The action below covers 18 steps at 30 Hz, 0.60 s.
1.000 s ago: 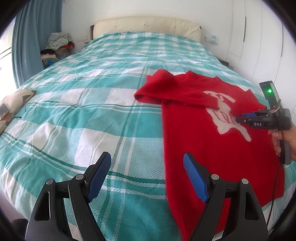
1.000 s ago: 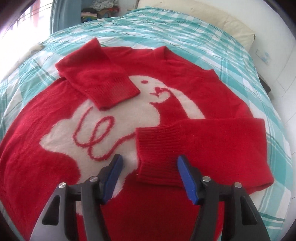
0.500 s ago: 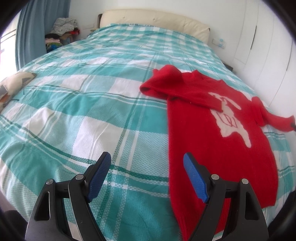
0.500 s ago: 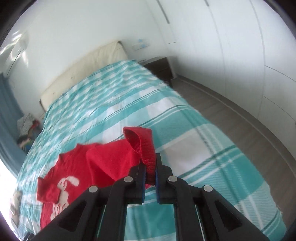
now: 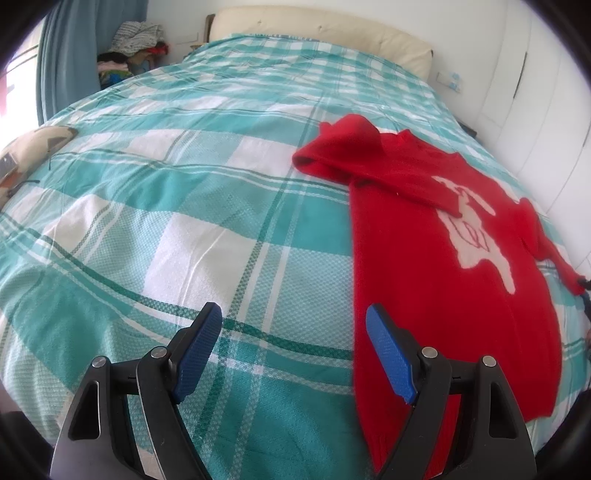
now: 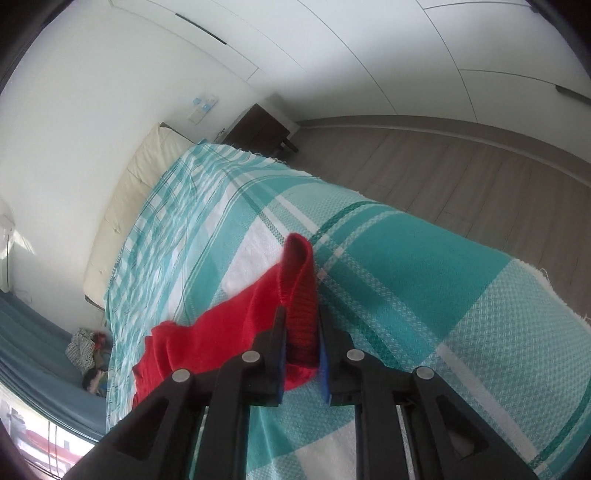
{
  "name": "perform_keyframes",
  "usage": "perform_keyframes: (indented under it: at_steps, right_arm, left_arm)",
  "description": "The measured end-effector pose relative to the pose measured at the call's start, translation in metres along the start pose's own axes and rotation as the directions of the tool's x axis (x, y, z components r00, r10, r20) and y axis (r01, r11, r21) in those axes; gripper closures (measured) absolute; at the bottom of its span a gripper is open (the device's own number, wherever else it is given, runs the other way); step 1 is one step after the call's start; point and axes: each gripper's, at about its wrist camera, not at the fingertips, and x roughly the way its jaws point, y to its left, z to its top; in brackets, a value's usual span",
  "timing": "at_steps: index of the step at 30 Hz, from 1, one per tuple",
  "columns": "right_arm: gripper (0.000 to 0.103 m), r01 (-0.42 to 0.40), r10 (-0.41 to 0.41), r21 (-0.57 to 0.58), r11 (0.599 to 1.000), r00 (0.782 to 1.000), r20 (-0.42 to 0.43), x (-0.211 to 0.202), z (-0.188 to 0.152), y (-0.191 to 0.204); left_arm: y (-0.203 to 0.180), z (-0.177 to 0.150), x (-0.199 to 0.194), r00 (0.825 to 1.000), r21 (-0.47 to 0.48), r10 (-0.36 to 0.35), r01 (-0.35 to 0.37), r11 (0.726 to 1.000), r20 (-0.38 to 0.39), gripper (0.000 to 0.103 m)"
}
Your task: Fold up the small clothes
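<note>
A red sweater (image 5: 443,280) with a white animal on its chest lies flat on the right part of the teal checked bedspread (image 5: 184,229). Its left sleeve (image 5: 369,166) is folded across the chest. The right sleeve (image 5: 546,251) is stretched out toward the bed's right edge. My right gripper (image 6: 301,332) has the ribbed cuff (image 6: 299,273) between its pads, lifted off the bedspread (image 6: 406,280); its jaws are opening slightly. My left gripper (image 5: 295,343) hovers open over the bedspread, just left of the sweater's hem, with nothing in it.
A cream headboard (image 5: 314,26) ends the bed at the far side. A clothes pile (image 5: 136,40) and a blue curtain (image 5: 74,48) stand far left, a pillow (image 5: 29,147) at the left edge. White wardrobes (image 5: 535,92), a dark nightstand (image 6: 258,129) and wooden floor (image 6: 443,166) lie to the right.
My right gripper closed on the cuff of the right sleeve, which lay folded on the chest, and drew it out to the right, rolling as it went. The left gripper barely moved.
</note>
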Motion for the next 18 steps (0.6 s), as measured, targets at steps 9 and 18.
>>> perform_keyframes:
  at_steps: [9, 18]
  right_arm:
    - [0.096, 0.295, -0.277, -0.048, 0.954, 0.933, 0.227, -0.042, 0.013, 0.001]
    - [0.096, 0.383, -0.386, 0.056, 0.922, 0.917, 0.103, -0.030, 0.015, -0.038]
  left_arm:
    - [-0.009, -0.003, -0.001, 1.000, 0.054, 0.022, -0.023, 0.998, 0.006, 0.021]
    - [-0.005, -0.003, -0.001, 0.999, 0.036, 0.033, -0.033, 0.999, 0.000, 0.021]
